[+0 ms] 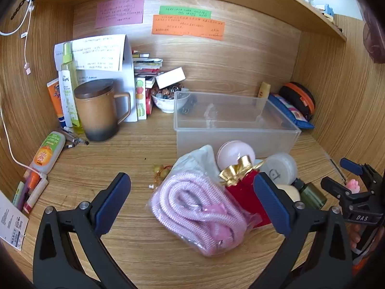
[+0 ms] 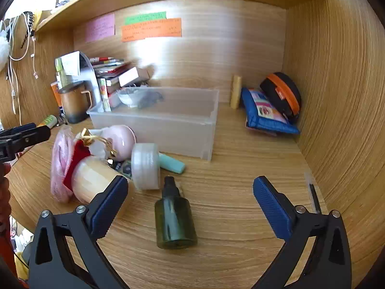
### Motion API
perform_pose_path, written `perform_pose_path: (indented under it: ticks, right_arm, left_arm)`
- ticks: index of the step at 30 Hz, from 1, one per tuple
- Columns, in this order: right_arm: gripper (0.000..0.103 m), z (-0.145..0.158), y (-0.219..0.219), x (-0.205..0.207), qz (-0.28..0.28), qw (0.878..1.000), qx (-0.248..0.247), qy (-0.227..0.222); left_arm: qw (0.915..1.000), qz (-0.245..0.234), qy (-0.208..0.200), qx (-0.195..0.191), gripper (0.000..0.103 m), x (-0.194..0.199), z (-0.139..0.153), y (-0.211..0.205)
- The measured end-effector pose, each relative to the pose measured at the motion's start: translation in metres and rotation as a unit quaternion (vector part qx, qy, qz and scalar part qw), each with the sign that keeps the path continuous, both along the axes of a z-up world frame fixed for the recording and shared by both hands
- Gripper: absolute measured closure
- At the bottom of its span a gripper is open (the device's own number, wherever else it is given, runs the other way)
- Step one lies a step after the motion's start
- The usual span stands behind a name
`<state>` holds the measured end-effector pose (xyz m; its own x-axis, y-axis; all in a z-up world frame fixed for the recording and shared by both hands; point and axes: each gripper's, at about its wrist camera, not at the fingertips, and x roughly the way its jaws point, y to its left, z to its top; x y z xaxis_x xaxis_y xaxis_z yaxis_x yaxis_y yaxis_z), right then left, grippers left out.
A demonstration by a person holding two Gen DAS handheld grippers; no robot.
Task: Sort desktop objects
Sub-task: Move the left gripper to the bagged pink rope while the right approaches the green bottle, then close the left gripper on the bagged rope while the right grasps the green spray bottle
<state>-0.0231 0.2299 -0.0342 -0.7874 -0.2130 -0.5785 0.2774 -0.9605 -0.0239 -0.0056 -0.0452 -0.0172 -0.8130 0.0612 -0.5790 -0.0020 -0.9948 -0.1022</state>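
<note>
A clear plastic bin (image 1: pixel 284 130) (image 2: pixel 207 122) stands mid-desk. In front of it lies a pile: a bagged pink cord (image 1: pixel 199 207) (image 2: pixel 59 168), a red pouch with gold bow (image 1: pixel 243 187), a pink round case (image 1: pixel 234 154) (image 2: pixel 120 139), a clear round jar (image 1: pixel 280 167) (image 2: pixel 145 166), a wooden-looking jar (image 2: pixel 92 178), a teal item (image 2: pixel 172 165). A dark green spray bottle (image 2: pixel 174 219) (image 1: pixel 311 193) lies on its side. My left gripper (image 1: pixel 192 187) is open over the pink cord. My right gripper (image 2: pixel 190 192) is open, straddling the green bottle; it also shows in the left wrist view (image 1: pixel 349 175).
A brown lidded mug (image 1: pixel 98 110), bottles, tubes and stacked books (image 1: pixel 146 67) crowd the back left. A bowl of beads (image 1: pixel 168 98) sits behind the bin. A blue pouch (image 2: pixel 264 115), black-orange case (image 2: pixel 281 94) and yellow tube (image 2: pixel 235 91) lie back right. Wooden walls enclose the desk.
</note>
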Motion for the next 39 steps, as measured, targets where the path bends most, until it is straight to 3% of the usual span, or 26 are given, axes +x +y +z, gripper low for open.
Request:
perform_pose_path:
  ticks: [11, 19, 28, 30, 33, 39]
  right_arm:
    - [0.001, -0.031, 0.004, -0.006, 0.003, 0.998, 0.026, -0.055]
    - [0.002, -0.043, -0.002, -0.011, 0.012, 0.997, 0.032, -0.072]
    - [0.016, -0.055, -0.013, -0.022, 0.034, 0.994, 0.054, -0.090]
    - [0.017, -0.056, -0.013, -0.024, 0.036, 0.994, 0.049, -0.091]
    - [0.028, -0.055, -0.011, -0.028, 0.042, 0.993, 0.042, -0.098]
    - [0.039, -0.054, -0.015, -0.027, 0.051, 0.993, 0.053, -0.093]
  left_arm:
    - [0.9958, -0.015, -0.079, 0.044, 0.000, -0.013, -0.041, -0.011]
    - [0.9916, -0.055, -0.094, 0.070, 0.000, -0.016, -0.051, -0.010]
    - [0.9809, -0.064, -0.142, 0.117, 0.000, -0.038, -0.067, -0.011]
    - [0.9822, -0.058, -0.142, 0.109, 0.000, -0.042, -0.066, -0.008]
    - [0.9859, -0.046, -0.134, 0.089, 0.000, -0.045, -0.066, -0.004]
    - [0.9933, -0.024, -0.112, 0.016, 0.000, -0.044, -0.063, 0.008]
